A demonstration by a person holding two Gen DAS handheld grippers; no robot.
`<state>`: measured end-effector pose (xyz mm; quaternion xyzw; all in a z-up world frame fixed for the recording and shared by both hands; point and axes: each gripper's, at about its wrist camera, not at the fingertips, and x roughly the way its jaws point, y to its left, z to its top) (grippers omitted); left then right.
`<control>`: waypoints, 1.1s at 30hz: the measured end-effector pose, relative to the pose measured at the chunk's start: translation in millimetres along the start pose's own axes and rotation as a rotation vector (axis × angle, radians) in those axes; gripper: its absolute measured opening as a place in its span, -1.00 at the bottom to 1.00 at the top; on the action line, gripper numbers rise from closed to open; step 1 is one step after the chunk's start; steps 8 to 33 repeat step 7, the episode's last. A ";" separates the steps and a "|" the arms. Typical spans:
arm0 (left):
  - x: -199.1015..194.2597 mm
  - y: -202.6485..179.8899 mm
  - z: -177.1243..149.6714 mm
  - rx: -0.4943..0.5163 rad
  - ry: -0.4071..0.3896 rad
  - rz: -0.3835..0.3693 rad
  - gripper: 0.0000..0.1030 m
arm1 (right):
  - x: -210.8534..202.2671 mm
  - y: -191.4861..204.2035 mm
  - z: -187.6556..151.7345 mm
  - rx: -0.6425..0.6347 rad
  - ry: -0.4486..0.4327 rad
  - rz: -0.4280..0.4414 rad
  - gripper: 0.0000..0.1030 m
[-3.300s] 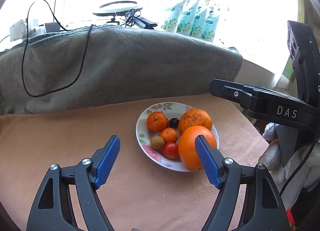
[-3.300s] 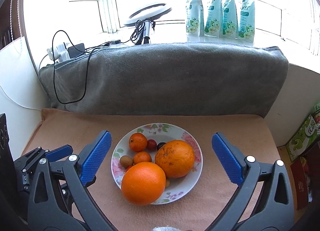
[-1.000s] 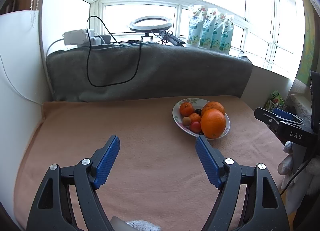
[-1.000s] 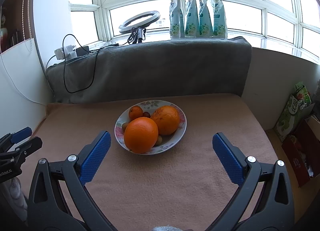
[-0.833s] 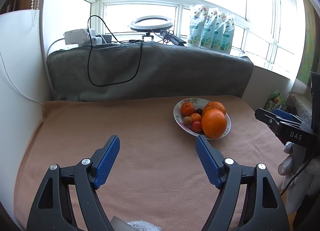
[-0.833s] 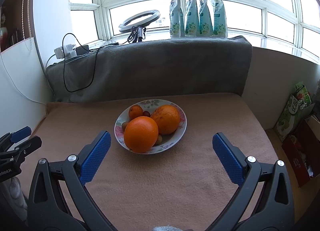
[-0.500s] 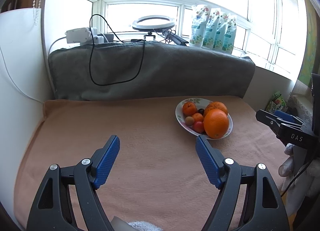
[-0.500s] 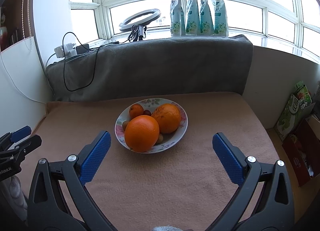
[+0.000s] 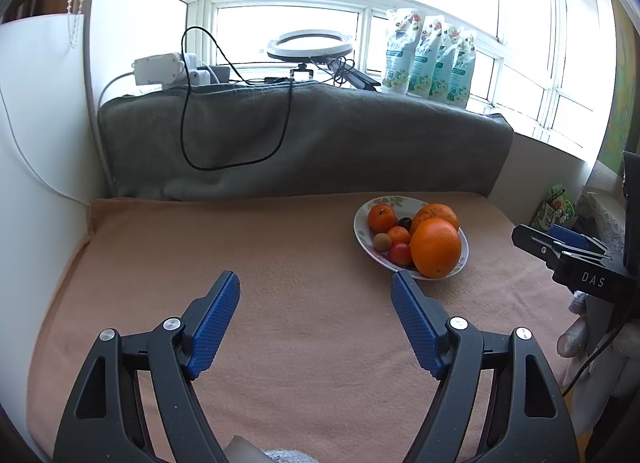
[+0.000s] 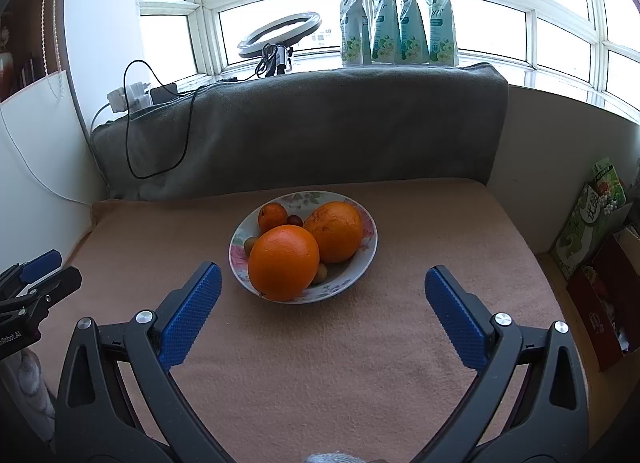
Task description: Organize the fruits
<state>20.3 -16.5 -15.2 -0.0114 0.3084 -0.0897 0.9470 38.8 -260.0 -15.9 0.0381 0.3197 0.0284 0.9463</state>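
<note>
In the left wrist view, the left gripper (image 9: 316, 289) is hovering over the peach blanket (image 9: 200, 263) with its blue pads (image 9: 212, 327) standing apart and nothing between them. The floral plate (image 9: 362, 237) of fruit is sitting toward two o'clock from it, well clear of the fingers. On that plate a big orange (image 9: 435, 247) is resting at the near edge, a second large orange (image 9: 437, 214) is lying behind it, and a mandarin (image 9: 382, 217), a small red fruit (image 9: 400, 254) and a tan round fruit (image 9: 382, 241) are crowding the nine o'clock side. In the right wrist view, the right gripper (image 10: 320, 285) is pointing at twelve o'clock toward the plate, its fingers spread wide and gripping nothing. A grey blanket (image 10: 320, 131) is draping the ledge behind.
</note>
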 end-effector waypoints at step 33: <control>1.4 -0.4 -1.9 -0.006 0.000 0.003 0.52 | 2.2 -0.6 -1.7 0.004 0.008 -0.003 1.00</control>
